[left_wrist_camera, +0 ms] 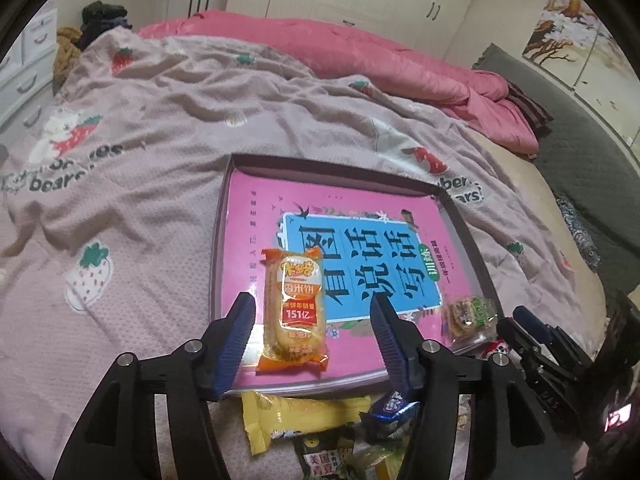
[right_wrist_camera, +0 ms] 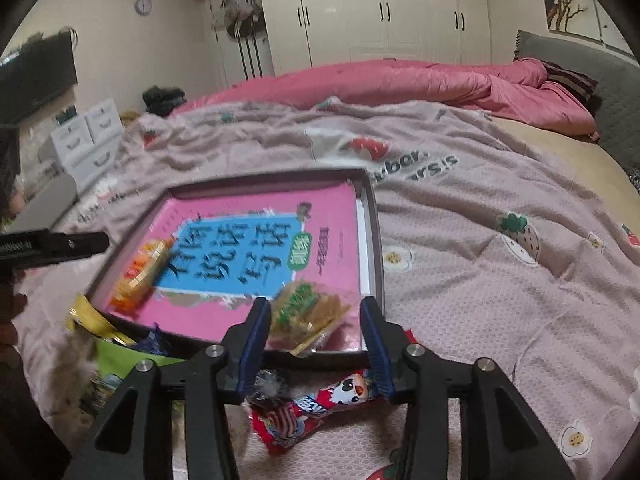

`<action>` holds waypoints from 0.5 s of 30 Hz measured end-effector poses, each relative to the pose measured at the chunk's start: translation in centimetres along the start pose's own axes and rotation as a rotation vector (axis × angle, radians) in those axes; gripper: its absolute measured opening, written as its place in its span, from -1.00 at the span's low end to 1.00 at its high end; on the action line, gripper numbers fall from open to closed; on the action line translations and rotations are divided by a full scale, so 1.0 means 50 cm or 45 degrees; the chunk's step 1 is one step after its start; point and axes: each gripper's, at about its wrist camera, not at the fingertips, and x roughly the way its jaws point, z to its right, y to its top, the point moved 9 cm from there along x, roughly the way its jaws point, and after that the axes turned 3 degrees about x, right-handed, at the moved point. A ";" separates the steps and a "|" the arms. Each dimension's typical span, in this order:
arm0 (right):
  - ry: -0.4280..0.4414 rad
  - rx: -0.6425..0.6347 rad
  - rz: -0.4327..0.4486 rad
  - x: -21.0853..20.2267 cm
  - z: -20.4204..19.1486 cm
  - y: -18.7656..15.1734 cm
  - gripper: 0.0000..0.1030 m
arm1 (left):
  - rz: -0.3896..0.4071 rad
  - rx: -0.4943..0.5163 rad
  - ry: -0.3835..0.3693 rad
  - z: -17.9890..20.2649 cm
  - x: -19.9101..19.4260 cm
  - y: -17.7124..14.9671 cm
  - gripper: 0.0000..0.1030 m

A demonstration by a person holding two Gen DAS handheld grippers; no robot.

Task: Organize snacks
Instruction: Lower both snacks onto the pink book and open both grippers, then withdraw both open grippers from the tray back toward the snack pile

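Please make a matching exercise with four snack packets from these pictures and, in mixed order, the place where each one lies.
Things:
1. orange rice cracker packet
2. clear packet with green label
3. yellow packet
4. red panda packet

Places:
A. on the blanket under the right gripper
B. inside the box, between the open left gripper fingers
C. outside the box, by its near edge, beside a blue packet
D. inside the box, at its near right corner

Pairs: 1-B, 2-D, 3-C, 4-A
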 end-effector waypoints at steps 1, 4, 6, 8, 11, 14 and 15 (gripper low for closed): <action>0.013 0.005 0.013 -0.008 -0.002 0.004 -0.04 | 0.010 0.006 -0.002 0.002 -0.007 0.003 0.22; 0.039 0.020 0.037 -0.026 -0.009 0.013 0.01 | 0.047 0.036 0.003 0.011 -0.034 0.012 0.26; 0.056 0.035 0.050 -0.039 -0.014 0.017 0.04 | 0.064 0.050 0.009 0.016 -0.048 0.015 0.28; 0.073 0.046 0.059 -0.051 -0.019 0.021 0.10 | 0.077 0.057 0.005 0.021 -0.062 0.017 0.29; 0.083 0.054 0.077 -0.070 -0.027 0.022 0.13 | 0.098 0.068 0.000 0.025 -0.079 0.020 0.30; 0.090 0.062 0.095 -0.089 -0.033 0.024 0.17 | 0.111 0.071 -0.006 0.028 -0.094 0.021 0.32; 0.089 0.066 0.103 -0.095 -0.034 0.025 0.18 | 0.114 0.073 -0.007 0.028 -0.098 0.022 0.32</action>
